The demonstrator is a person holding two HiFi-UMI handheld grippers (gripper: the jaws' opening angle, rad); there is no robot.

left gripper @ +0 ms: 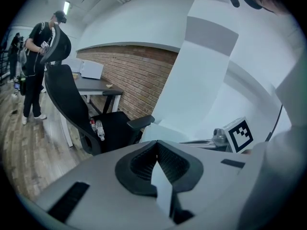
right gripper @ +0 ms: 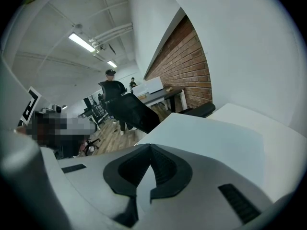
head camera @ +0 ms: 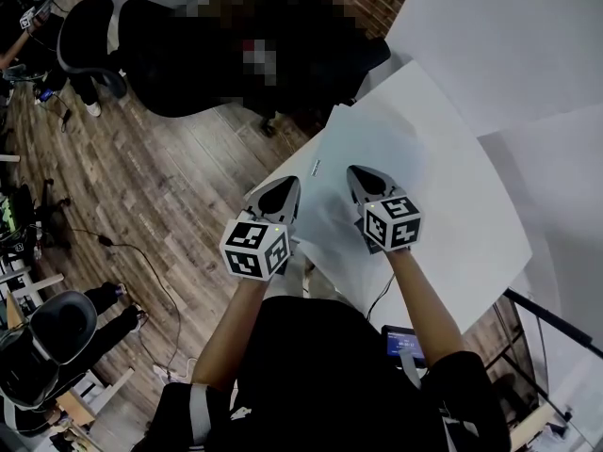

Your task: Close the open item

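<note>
Head view: left gripper (head camera: 290, 185) and right gripper (head camera: 354, 171) hover above the bare white bench top (head camera: 443, 158), near its front edge. A small thin grey object (head camera: 316, 168) lies just ahead, by the left edge; whether it is the open item, I cannot tell.

Left gripper view: fingertips pressed together, empty.

Right gripper view: the same.

I think shut jaws could knock that object onto the wooden plank floor (head camera: 141, 186). A black office chair (left gripper: 72, 104) and a red brick wall (left gripper: 139, 75) stand behind.

Ceiling strip lights (right gripper: 82, 42) are lighting the room evenly, soft shadows only. Fisheye is bending both gripper views, corners going black. White table (head camera: 443, 158) ahead of the jaws is washing out.
</note>
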